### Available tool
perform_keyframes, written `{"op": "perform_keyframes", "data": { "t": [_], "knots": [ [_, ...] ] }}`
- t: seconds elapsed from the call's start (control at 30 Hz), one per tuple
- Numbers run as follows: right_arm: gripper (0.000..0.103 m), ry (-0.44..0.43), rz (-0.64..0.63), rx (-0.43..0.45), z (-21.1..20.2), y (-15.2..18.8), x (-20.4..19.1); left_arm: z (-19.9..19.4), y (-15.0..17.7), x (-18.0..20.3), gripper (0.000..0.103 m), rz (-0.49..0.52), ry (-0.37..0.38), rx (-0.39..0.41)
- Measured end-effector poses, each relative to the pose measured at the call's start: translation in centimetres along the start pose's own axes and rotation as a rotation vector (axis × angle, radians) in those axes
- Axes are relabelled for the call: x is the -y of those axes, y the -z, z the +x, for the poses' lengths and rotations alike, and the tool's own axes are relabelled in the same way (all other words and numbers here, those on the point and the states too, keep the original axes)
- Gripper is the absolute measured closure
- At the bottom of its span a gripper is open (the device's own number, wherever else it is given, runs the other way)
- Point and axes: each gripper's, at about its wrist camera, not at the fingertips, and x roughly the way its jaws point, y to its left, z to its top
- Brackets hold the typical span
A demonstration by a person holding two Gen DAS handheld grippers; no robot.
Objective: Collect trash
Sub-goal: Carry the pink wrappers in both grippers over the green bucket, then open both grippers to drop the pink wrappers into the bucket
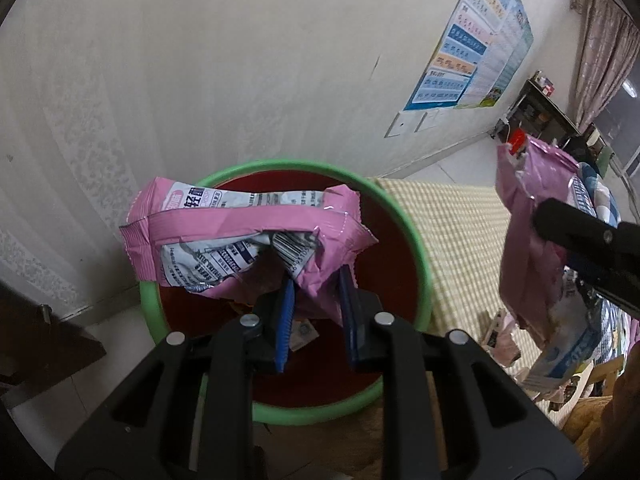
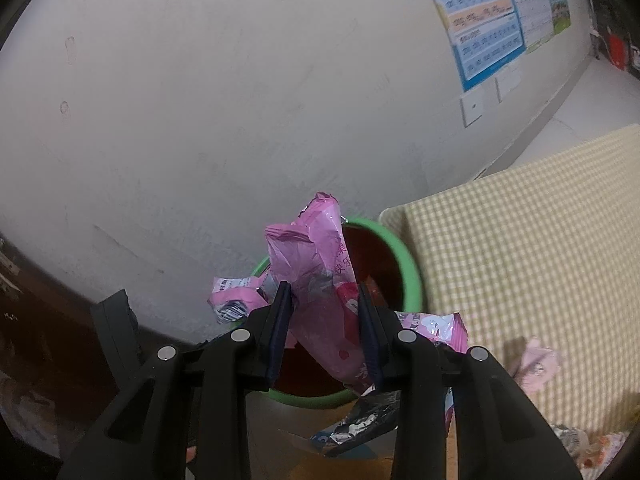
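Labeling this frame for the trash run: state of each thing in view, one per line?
left gripper: shut on a crumpled pink wrapper, held over the bin
right gripper: shut on a second pink wrapper, torn open, near the bin
green-rimmed bin: upright, open, scraps inside
crumpled pink scrap: lying loose on the checked cloth

Both wrist fisheyes tilt steeply down, close above the green-rimmed bin (image 1: pixel 420 240) (image 2: pixel 412 276) at lower centre, sharing wall, poster (image 1: pixel 476 40) (image 2: pixel 492 28) and checked mat (image 1: pixel 460 248) (image 2: pixel 532 248).
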Motion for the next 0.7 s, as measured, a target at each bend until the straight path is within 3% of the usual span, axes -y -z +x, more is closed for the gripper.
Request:
{"op": "perform_keyframes", "data": {
  "t": [0.33,0.4,0.43,0.47,0.57,0.7],
  "knots": [
    [0.069,-0.01,0.028,-0.087,3.1,0.4,0.4,1.2,0.0,-0.9,0.082,-0.023,-0.008,-0.025],
    [0.069,0.005,0.025,-0.098,3.4,0.3,0.6,1.4,0.0,-1.0,0.077,-0.031,-0.005,-0.029],
    [0.067,0.006,0.023,-0.107,3.7,0.3,0.6,1.5,0.0,-1.2,0.061,-0.034,-0.008,-0.03],
    [0.062,0.001,0.02,-0.12,4.0,0.2,0.6,1.6,0.0,-1.2,0.051,-0.038,-0.011,-0.03],
    [0.035,0.013,-0.016,-0.148,4.6,0.5,0.0,1.8,0.0,-1.2,0.049,-0.043,-0.011,-0.032],
    [0.035,0.063,-0.051,-0.176,5.2,2.1,0.3,1.6,0.1,-1.4,0.048,-0.049,-0.021,-0.031]
  ]
}}
